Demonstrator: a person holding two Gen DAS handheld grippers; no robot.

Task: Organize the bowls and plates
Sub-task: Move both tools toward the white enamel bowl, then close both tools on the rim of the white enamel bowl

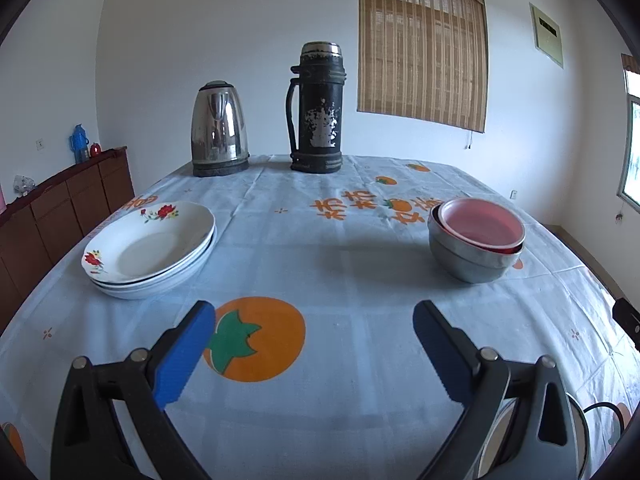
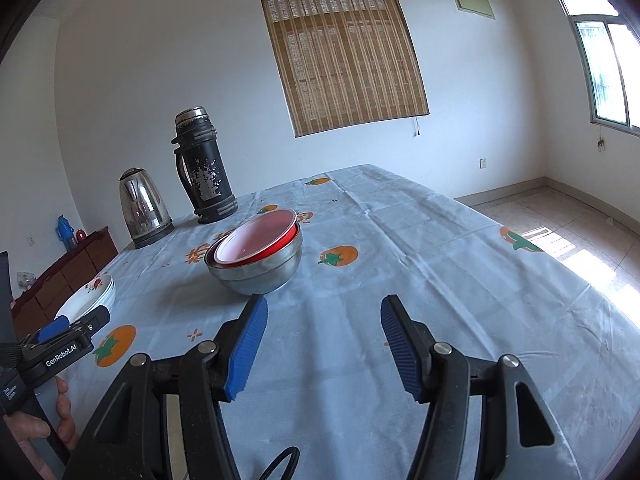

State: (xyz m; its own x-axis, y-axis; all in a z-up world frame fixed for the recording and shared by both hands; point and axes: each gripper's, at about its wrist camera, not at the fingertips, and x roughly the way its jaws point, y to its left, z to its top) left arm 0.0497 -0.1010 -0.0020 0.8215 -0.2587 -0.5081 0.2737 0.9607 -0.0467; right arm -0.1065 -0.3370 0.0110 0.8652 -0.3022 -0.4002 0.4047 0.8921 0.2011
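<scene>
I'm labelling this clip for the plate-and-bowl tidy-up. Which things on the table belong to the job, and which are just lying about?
Job:
- plates, stacked
- metal bowl
- red bowl, nested in it

Lying about:
- kettle
- flask
- tablecloth

Clothed table (image 1: 340,420): plate stack (image 1: 150,250), nested bowls (image 1: 474,240), kettle (image 1: 219,130), flask (image 1: 318,108).

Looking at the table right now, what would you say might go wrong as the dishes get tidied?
The red bowl sits tilted in the steel bowl, so a grip on its rim might tip or slide it. The stacked plates rest near the table edge and a push could send them off. The kettle and flask could be knocked on a long reach.
</scene>
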